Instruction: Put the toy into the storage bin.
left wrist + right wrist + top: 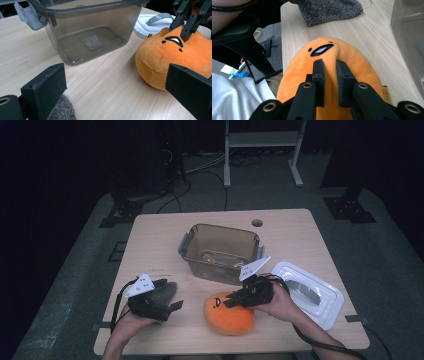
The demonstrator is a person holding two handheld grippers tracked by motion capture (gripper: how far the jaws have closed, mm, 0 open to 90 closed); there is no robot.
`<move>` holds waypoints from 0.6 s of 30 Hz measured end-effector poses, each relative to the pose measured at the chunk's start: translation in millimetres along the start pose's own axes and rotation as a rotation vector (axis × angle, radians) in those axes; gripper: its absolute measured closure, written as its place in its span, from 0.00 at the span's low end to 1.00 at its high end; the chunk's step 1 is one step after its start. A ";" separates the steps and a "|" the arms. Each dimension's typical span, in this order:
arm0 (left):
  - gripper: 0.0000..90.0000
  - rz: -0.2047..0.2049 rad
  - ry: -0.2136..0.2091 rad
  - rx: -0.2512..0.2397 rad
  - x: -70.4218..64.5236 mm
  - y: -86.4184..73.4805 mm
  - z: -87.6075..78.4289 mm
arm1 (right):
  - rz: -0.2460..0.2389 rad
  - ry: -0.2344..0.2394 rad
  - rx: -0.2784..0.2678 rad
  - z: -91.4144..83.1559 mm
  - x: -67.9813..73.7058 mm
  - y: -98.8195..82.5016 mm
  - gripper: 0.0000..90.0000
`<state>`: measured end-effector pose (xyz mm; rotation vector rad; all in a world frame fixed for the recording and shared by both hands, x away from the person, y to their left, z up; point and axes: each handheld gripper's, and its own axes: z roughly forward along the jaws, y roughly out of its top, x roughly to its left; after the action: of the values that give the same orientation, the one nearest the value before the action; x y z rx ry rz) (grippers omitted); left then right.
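The right gripper (329, 82) has its jaws pinched nearly together on a fold of the orange plush toy (329, 75), just behind its stitched face at the centre of the right gripper view. In the high view the toy (229, 314) lies at the lower middle of the table (150, 245), below the clear brown bin (220, 251). It looks soft and light, so a pinch of loose fabric on top should carry it, though it may sag or swing. The left gripper (167, 301), lower left, stands open beside a grey furry thing (165, 292); whether it touches that is hard to tell.
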<state>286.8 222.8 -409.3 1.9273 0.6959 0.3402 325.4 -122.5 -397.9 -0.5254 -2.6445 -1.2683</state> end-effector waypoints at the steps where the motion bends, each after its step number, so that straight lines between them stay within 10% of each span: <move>1: 0.03 0.000 0.000 0.000 0.1 0.0 -0.2 | -0.001 0.001 0.001 0.2 -0.2 0.4 0.88; 18: 0.03 -0.003 0.001 -0.005 1.1 0.1 -1.4 | 0.015 0.056 -0.070 -16.2 6.6 18.9 0.90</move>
<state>287.0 224.4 -408.7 1.9212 0.6975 0.3406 326.4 -122.6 -372.1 -0.5106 -2.5536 -1.3553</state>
